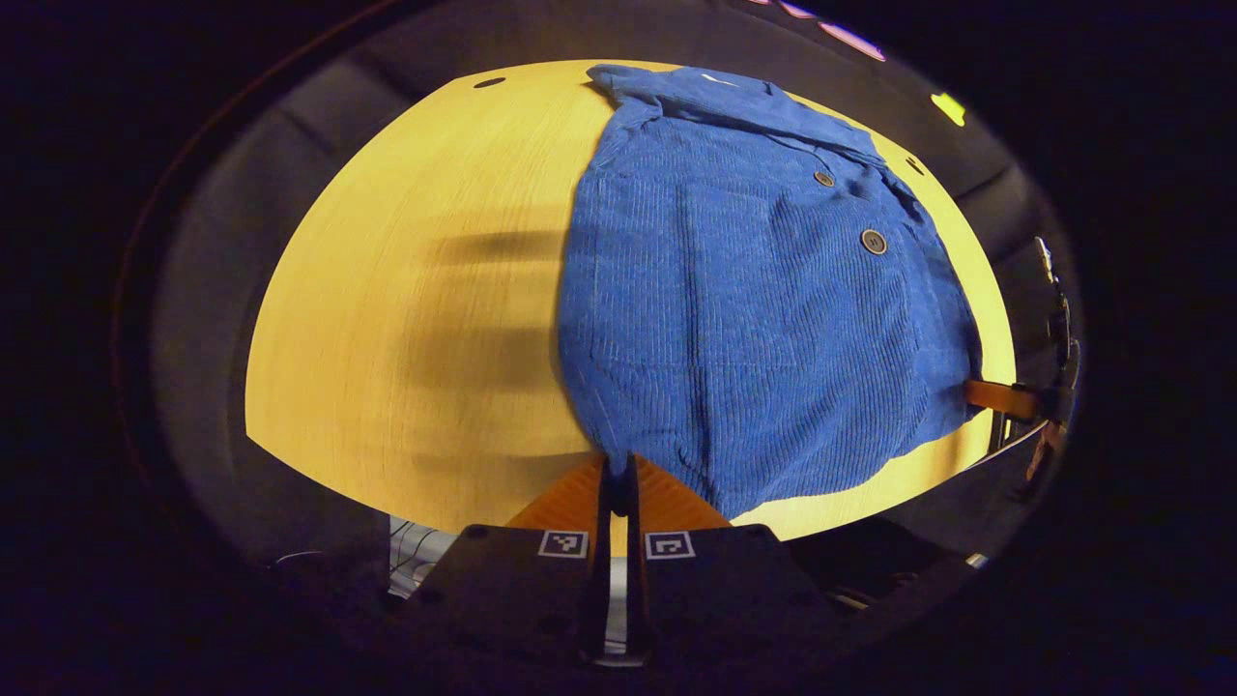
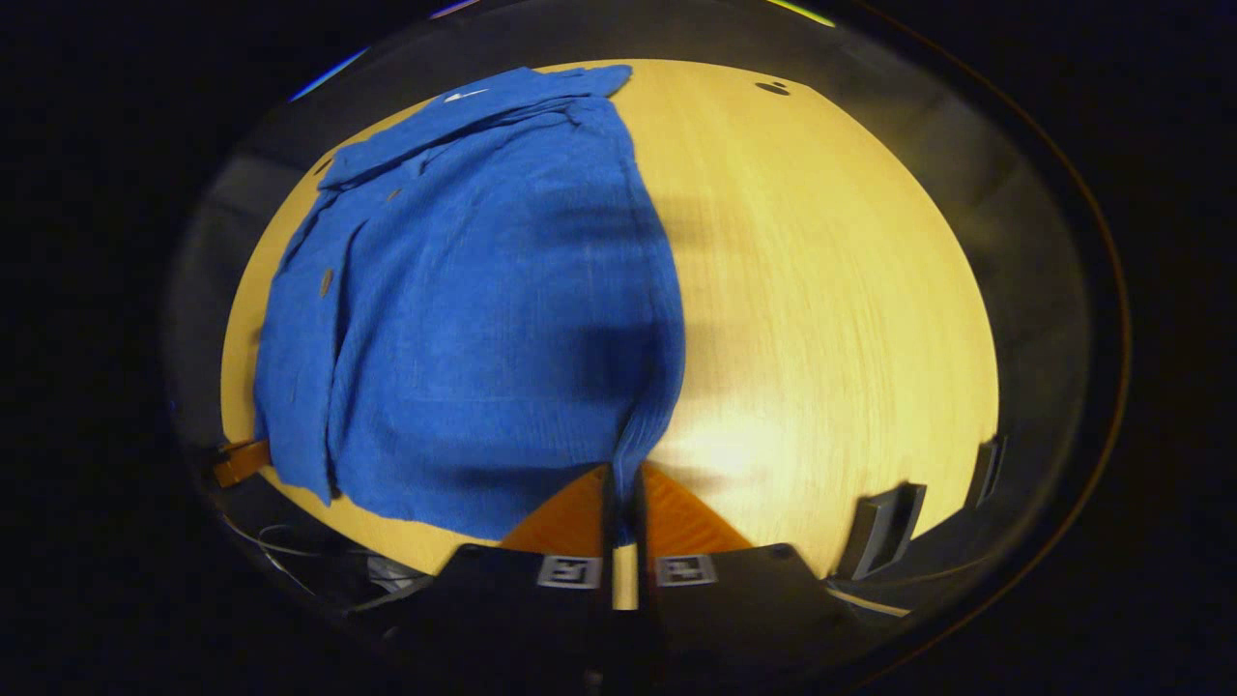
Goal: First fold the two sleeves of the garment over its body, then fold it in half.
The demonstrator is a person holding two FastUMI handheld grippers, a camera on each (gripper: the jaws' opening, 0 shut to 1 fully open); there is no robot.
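- Garment: lies on table, centre-right in left gripper view, left half in right gripper view.
- Left gripper: clamped on garment's lower edge.
- Right gripper: clamped on garment's lower corner.

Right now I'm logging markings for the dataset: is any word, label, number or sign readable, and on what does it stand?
No readable words or numbers.
Square black-and-white coded markers on the left gripper: patterns, not text.
Similar markers on the right gripper: blurred.
Small white tag at the collar of the blue corduroy shirt: too small to read.
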